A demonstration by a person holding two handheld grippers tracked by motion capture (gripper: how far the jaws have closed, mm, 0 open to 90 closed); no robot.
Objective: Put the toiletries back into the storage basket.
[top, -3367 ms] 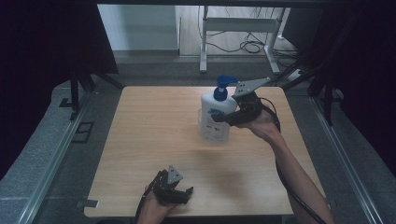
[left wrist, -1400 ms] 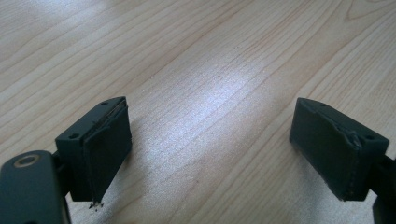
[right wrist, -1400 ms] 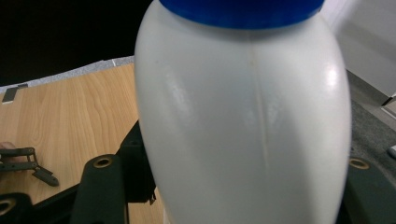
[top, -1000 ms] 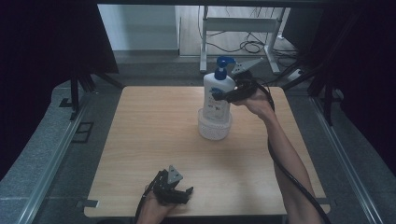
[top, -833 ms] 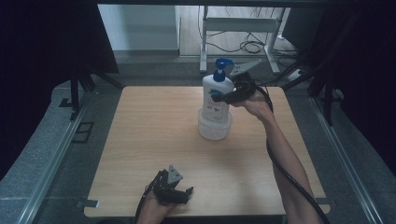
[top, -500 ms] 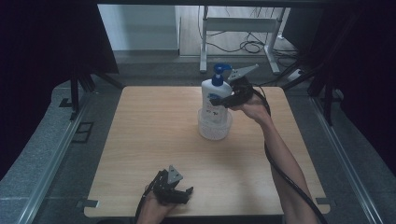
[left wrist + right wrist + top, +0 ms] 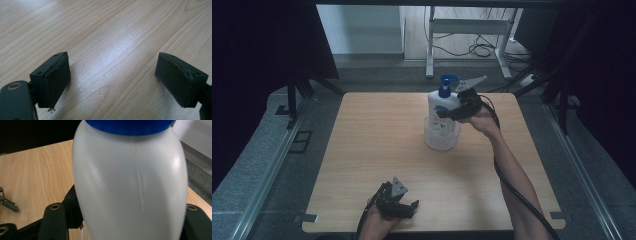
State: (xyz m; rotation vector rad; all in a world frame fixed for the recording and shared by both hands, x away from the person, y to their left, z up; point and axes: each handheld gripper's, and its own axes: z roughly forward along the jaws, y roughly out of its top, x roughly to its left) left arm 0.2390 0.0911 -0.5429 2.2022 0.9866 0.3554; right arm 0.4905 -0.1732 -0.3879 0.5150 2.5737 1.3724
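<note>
The right gripper (image 7: 451,112) pinches the white pump bottle (image 7: 441,107) across its body, its fingers (image 7: 56,218) pressed against both sides below the blue pump head (image 7: 446,86). The right forearm reaches up from the near right edge of the counter (image 7: 377,135) toward its far middle, wrist bent so the gripper points left and level. The bottle stands upright, its base down inside a clear round container (image 7: 441,139) on the counter's far half. The left gripper (image 7: 399,207) rests at the near edge, well apart from the bottle, the hand under it; its fingers (image 7: 53,80) are spread wide over bare wood, pinching nothing.
</note>
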